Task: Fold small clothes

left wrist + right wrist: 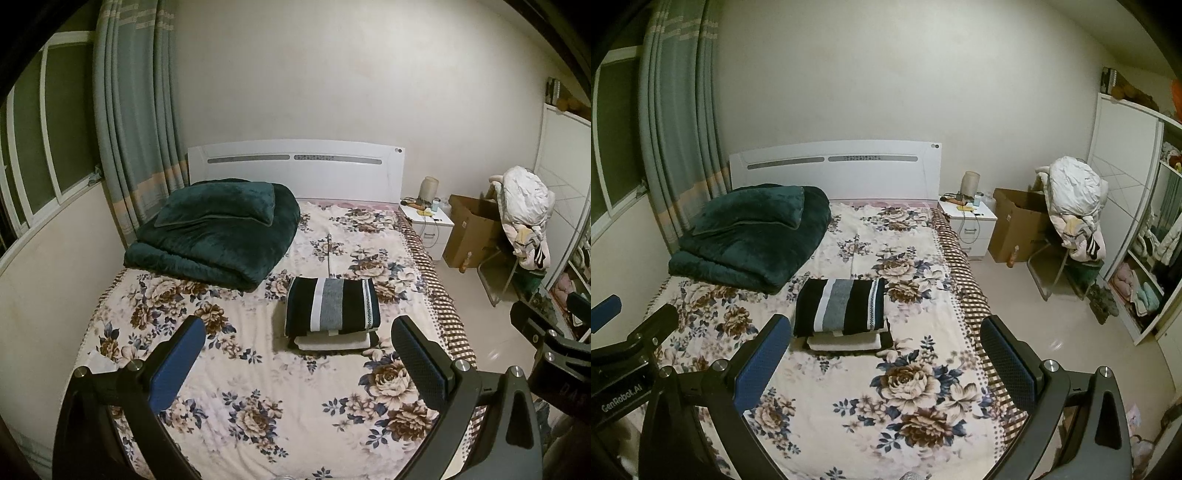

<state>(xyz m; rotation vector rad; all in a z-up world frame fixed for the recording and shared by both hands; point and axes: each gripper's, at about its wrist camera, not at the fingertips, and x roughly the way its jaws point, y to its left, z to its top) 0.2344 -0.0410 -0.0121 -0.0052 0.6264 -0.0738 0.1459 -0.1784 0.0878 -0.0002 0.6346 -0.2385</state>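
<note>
Floral cotton covers the one bed (258,387), which fills the middle of the room. One dark green quilt (218,236) lies folded at its far left, with one matching pillow (221,208) on top. One stack of folded clothes (332,314) sits mid-bed, right of centre: a striped black, white and grey piece (842,308) on top, one white and one dark piece under it. Two grippers hover near the foot, well apart from the stack: the left gripper (297,356) and the right gripper (886,354) both spread wide, grasping nothing
</note>
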